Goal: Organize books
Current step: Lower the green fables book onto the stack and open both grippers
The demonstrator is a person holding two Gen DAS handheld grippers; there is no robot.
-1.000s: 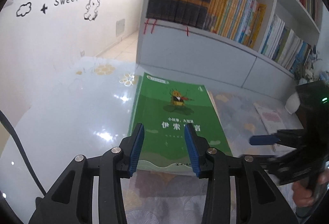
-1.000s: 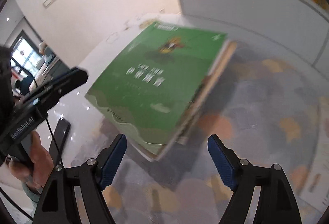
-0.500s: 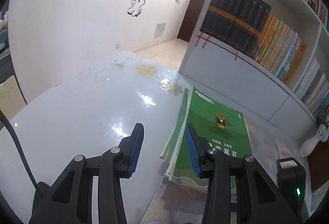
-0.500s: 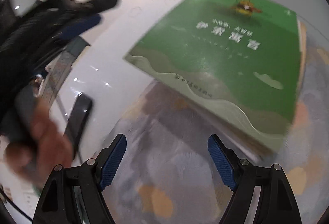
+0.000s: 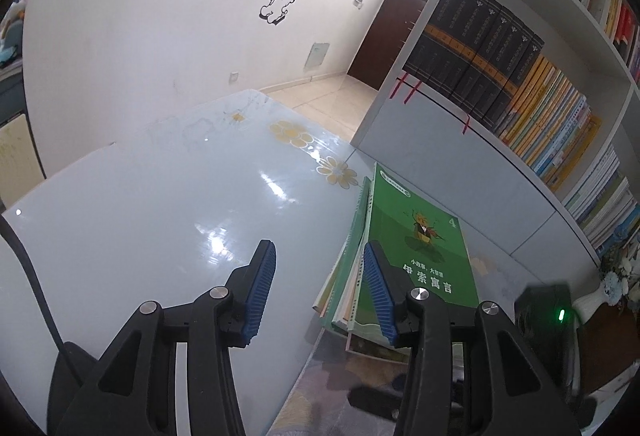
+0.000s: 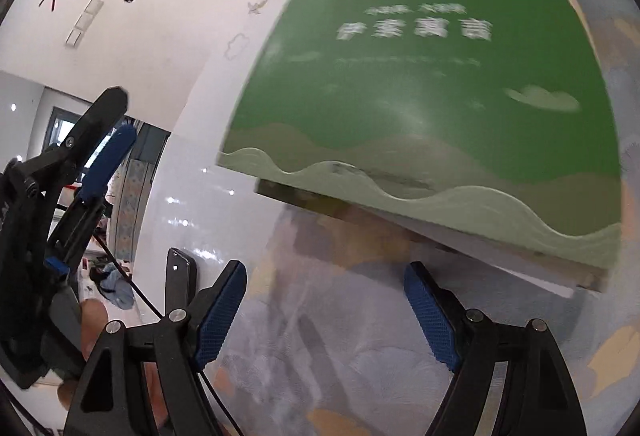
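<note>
We are holding the left gripper [image 5: 318, 286] low over the glossy white surface [image 5: 160, 204], and its jaws are opening with nothing between them: only bare surface is showing in the gap, while the right-hand finger is sitting just over the left edge of the book pile. In the right wrist view that same left gripper [image 6: 110, 126] is hanging off to the left, a hand [image 6: 86, 324] around its grip.

Moving right, the green book [image 5: 420, 256] is lying flat on top of a loose stack of thinner books [image 5: 346, 276], whose edges are fanning out unevenly along the left side. The stack is resting towards the right edge of the surface, where a patterned mat [image 6: 340, 356] is covering it, close under the white bookshelf [image 5: 500, 164]. In the right wrist view the green book [image 6: 432, 76] is filling the upper frame, with its near edge overhanging the books beneath.

Further right, we are keeping the right gripper [image 6: 326, 310] wide, its jaws empty and hovering over the mat just short of the stack's near edge.

We are judging the job as barely under way: the pile is gathered but not squared, nothing is gripped, and lifting it to the already crowded shelf rows remains.
</note>
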